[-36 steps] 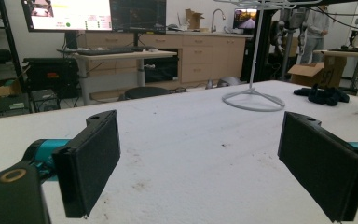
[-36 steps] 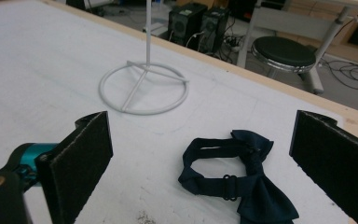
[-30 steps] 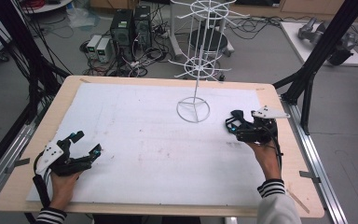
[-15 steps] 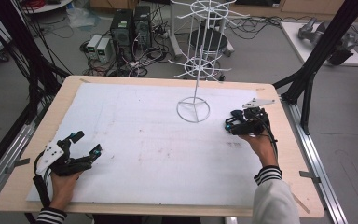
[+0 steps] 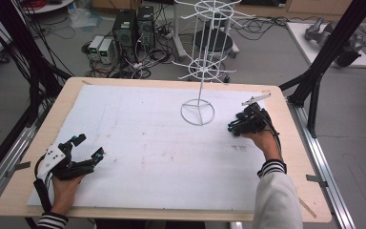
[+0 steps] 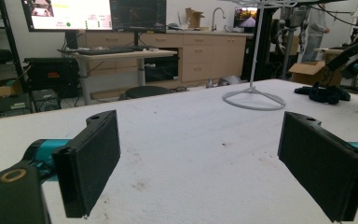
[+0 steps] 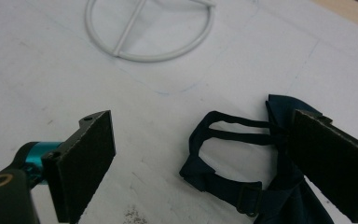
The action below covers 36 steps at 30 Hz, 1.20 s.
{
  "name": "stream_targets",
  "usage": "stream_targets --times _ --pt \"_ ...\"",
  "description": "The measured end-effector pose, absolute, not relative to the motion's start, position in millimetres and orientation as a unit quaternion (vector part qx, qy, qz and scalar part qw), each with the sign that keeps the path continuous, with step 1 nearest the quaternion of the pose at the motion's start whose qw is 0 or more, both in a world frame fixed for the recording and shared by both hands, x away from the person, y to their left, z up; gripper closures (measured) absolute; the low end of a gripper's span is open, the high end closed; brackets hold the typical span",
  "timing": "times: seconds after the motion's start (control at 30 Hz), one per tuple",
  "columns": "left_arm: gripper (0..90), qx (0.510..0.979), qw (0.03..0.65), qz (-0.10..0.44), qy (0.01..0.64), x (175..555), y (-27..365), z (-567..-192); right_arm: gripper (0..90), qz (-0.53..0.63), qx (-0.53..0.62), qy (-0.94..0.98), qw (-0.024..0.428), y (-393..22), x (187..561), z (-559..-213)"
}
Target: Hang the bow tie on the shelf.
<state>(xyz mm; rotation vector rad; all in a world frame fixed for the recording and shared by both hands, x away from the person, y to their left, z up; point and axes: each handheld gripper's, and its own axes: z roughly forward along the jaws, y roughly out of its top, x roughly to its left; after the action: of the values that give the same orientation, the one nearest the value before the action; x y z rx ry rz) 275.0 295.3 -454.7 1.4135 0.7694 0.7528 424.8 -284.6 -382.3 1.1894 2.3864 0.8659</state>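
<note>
A dark navy bow tie (image 7: 242,186) with a looped strap (image 7: 233,133) lies on the white table cover, right of the ring base (image 7: 149,28) of a white wire rack (image 5: 205,67). My right gripper (image 7: 203,119) hovers open over it; the strap lies between the jaws and the right jaw covers part of the bow. In the high view the right gripper (image 5: 236,126) sits just right of the rack base (image 5: 198,112). My left gripper (image 5: 89,145) rests open and holds nothing at the near left. In the left gripper view the bow tie (image 6: 324,93) lies far off beside the rack base (image 6: 254,98).
The white cover (image 5: 138,133) spans most of the wooden table (image 5: 286,119). Black frame posts (image 5: 329,52) stand at the right and left edges. Computers and cables (image 5: 128,33) sit on the floor beyond the far edge.
My right gripper has moved a little forward and left toward the rack base and dipped down over the bow tie. The left gripper has stayed put.
</note>
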Motion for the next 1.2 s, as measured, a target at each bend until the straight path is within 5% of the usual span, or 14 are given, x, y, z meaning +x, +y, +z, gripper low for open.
stream_targets --times 0.17,0.23,0.47,1.2 --pt "13.3 0.616 0.632 0.329 0.336 274.9 295.3 -454.8 7.5 0.278 0.421 0.850 0.156 -282.2 428.3 -390.2" --pt "13.3 0.616 0.632 0.330 0.335 274.7 295.4 -454.8 20.5 0.270 0.418 0.854 0.149 -280.7 428.9 -391.5" --pt "13.3 0.615 0.632 0.331 0.335 274.4 295.2 -454.9 22.0 0.240 0.408 0.868 0.151 -274.8 432.0 -397.5" --pt "13.3 0.614 0.633 0.332 0.336 274.1 295.7 -455.0 55.3 0.194 0.407 0.881 0.145 -274.0 438.5 -407.4"
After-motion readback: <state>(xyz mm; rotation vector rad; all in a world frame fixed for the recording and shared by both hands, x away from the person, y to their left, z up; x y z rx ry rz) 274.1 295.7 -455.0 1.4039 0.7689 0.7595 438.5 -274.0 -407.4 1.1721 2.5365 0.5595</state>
